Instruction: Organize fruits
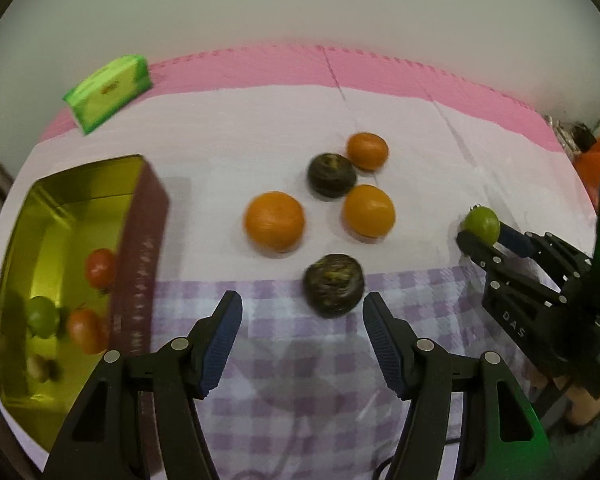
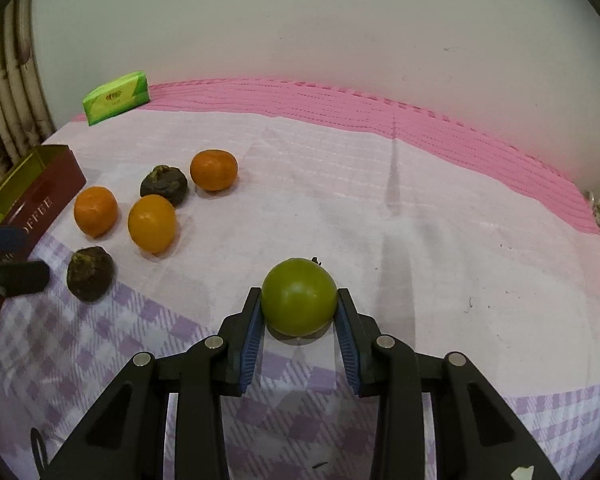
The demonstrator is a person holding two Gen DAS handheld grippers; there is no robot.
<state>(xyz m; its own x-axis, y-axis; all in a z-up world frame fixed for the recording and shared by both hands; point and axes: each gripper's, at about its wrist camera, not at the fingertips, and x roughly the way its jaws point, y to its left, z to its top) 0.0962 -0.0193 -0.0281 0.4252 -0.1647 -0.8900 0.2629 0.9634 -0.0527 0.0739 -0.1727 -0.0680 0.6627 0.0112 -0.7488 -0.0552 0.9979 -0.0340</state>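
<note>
Two tools: right tool [image 2: 299, 312] clamps green tomato [image 2: 299, 296]; left tool [image 1: 302, 344] spread wide near dark fruit [image 1: 334, 285].

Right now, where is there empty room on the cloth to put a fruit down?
Bare cloth lies right of the green fruit in the right tool, up to the pink mat. It is crowded around the oranges and dark fruits, near the tin.

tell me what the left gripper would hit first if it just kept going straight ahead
Most likely the near dark fruit: it lies just beyond the open left gripper, roughly on its centre line, slightly toward the right finger. The oranges lie farther back. Depth is hard to judge through the fisheye.
</note>
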